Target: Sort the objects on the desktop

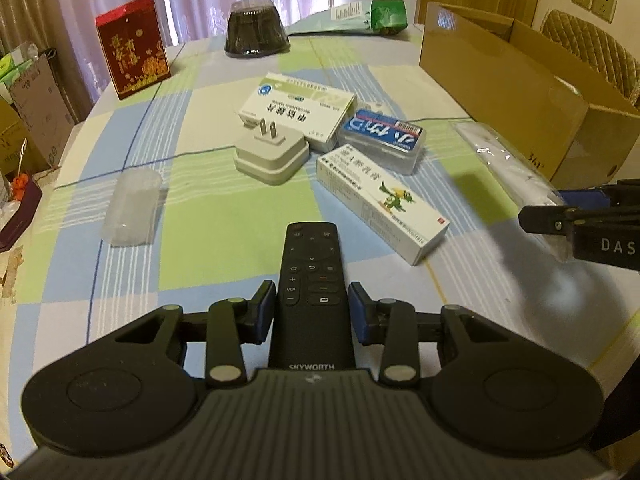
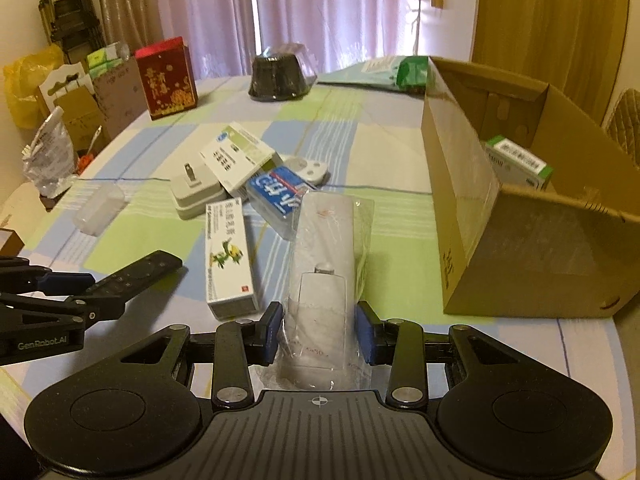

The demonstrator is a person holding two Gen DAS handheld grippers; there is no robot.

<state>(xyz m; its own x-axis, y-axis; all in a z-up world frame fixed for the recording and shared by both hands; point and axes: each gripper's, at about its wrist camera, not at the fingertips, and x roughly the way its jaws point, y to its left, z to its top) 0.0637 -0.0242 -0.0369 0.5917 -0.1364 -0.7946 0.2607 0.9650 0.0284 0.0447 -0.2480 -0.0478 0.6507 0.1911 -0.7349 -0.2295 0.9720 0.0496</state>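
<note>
Holding two remotes at once, I judge the sort barely begun. My left gripper has its blue pads against the sides of a slim black Skyworth remote control, pinching it near its lower half; whether it is lifted off the checked blue-and-green tablecloth or resting on it I cannot tell. My right gripper is pressed onto a white remote sealed in a clear plastic bag, which points toward the pile in the middle of the table.

The open brown cardboard box stands just to the right of that remote. Inside it I see only one item, a green-and-white medicine carton leaning at the far side; the rest of its floor is hidden by the near wall. So one thing looks sorted, and two are in hand.

Left on the cloth: a white plug adapter with its prongs up, a large white-and-green medicine box touching it, a clear case with a blue label, a long white carton with a green cartoon bird, a small white rounded remote behind the pile, and a frosted plastic case lying apart on the left. Whether the red gift box, the black domed container and the green packet at the far edge belong to the sort I cannot say.
</note>
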